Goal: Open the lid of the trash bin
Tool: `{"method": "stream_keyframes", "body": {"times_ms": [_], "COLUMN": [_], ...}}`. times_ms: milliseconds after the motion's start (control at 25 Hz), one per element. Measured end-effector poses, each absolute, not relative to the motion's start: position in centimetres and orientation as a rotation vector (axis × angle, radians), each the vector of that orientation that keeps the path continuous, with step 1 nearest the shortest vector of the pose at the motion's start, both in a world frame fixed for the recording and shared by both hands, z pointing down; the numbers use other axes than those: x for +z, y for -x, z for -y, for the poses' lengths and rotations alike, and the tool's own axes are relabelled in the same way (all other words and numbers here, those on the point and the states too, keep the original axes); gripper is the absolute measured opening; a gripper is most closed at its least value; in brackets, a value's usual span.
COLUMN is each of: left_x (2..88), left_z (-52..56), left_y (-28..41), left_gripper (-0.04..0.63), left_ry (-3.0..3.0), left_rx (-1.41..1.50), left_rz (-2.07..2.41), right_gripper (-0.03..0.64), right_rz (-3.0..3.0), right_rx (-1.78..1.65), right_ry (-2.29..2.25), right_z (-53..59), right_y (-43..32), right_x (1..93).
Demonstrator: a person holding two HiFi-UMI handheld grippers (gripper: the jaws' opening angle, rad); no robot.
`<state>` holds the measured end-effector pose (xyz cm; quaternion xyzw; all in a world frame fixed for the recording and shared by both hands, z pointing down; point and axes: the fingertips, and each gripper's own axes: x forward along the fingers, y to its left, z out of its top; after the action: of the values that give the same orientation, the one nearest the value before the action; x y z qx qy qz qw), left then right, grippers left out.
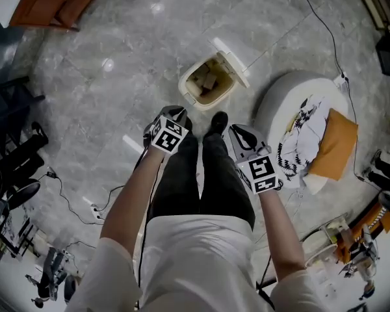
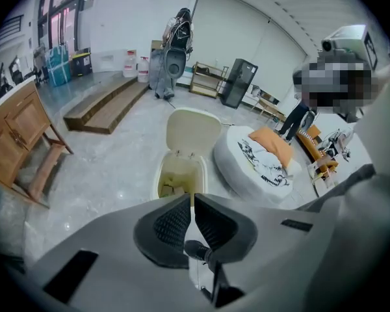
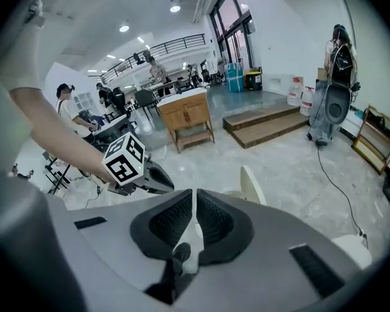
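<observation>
The trash bin (image 1: 194, 70) is standing on the grey floor (image 1: 117, 64) in the upper middle of the head view. Its lid (image 1: 233, 62) is tipped back and open, with scraps lying inside. A shoe (image 1: 216, 122) is pointing at it from just below. The left gripper (image 2: 192, 199) and right gripper (image 3: 195, 195) are hovering beside the person's legs, apart from the bin, each with fingers pressed together on nothing. A white cushion (image 1: 292, 99) carrying an orange pillow (image 1: 335, 142) is lying at the right.

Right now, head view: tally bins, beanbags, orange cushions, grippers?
Trash bin: 1
Beanbag: 1
Orange cushion: 1
Grippers: 2, left gripper and right gripper
Total: 5
</observation>
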<state>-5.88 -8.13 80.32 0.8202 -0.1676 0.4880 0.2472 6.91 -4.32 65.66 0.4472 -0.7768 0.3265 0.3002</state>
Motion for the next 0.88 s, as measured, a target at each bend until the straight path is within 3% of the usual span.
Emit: {"method": "stream_keyframes", "body": {"times_ms": [880], "left_x": [61.6], "left_z": [9.0], "left_y": [4.2], "left_gripper": [0.021], "left_ry": [-2.442], "left_rx": [1.123], "left_rz": [0.529], "right_gripper": [0.038], "right_rz": [2.074], "right_rx": [0.803], "right_ry": [-1.305], "right_z": [5.3], "right_y": [-12.0], "right_x": [54.8]}}
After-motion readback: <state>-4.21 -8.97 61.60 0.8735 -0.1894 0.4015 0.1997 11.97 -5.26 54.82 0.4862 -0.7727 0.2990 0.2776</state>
